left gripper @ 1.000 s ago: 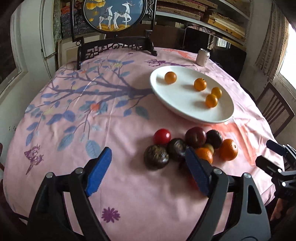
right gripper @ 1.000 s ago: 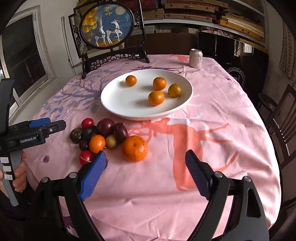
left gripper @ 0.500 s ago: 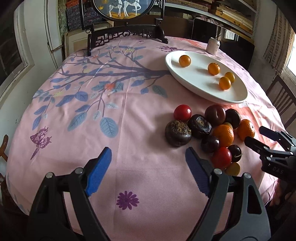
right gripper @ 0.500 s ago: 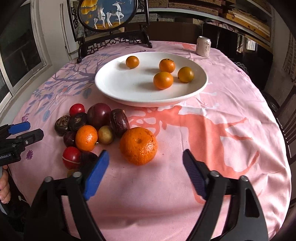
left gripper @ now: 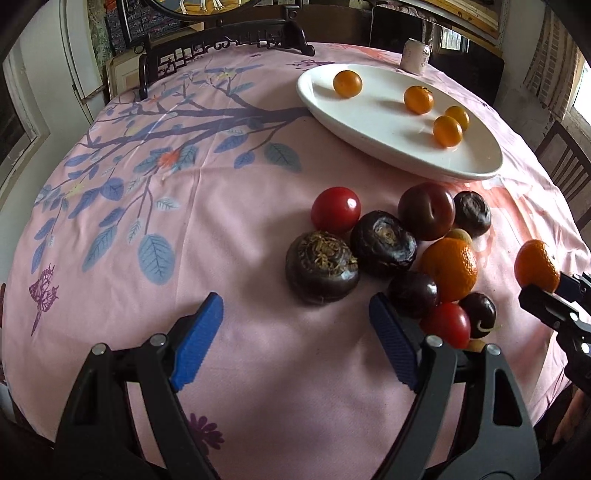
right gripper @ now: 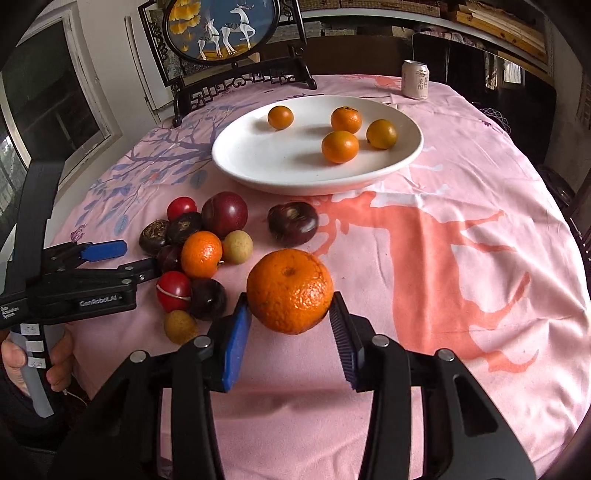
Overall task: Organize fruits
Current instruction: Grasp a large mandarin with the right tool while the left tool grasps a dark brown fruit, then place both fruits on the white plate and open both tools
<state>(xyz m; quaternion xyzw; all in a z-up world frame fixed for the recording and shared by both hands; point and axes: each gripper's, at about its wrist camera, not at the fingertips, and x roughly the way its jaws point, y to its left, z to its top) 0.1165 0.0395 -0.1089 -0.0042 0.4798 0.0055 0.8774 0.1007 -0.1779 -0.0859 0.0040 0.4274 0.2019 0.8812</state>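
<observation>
My right gripper [right gripper: 290, 325] is shut on a large orange [right gripper: 290, 290] and holds it just above the pink cloth; the same orange shows at the right edge of the left wrist view [left gripper: 537, 264]. A white plate [right gripper: 258, 162] behind holds several small oranges [right gripper: 340, 146]. A pile of fruit lies to the left: a smaller orange [right gripper: 201, 254], red tomatoes [right gripper: 173, 291], dark plums [right gripper: 224, 213] and dark round fruits [left gripper: 321, 271]. My left gripper [left gripper: 295, 339] is open and empty, just in front of that pile.
A drink can [right gripper: 415, 79] stands behind the plate. A dark wooden stand with a round painted screen [right gripper: 221, 27] is at the table's far edge. A wooden chair [left gripper: 565, 170] stands at the right. The table edge curves close below both grippers.
My right gripper moved in and closed on the large orange, lifting it slightly. My left gripper moved closer to the fruit pile and stayed open.
</observation>
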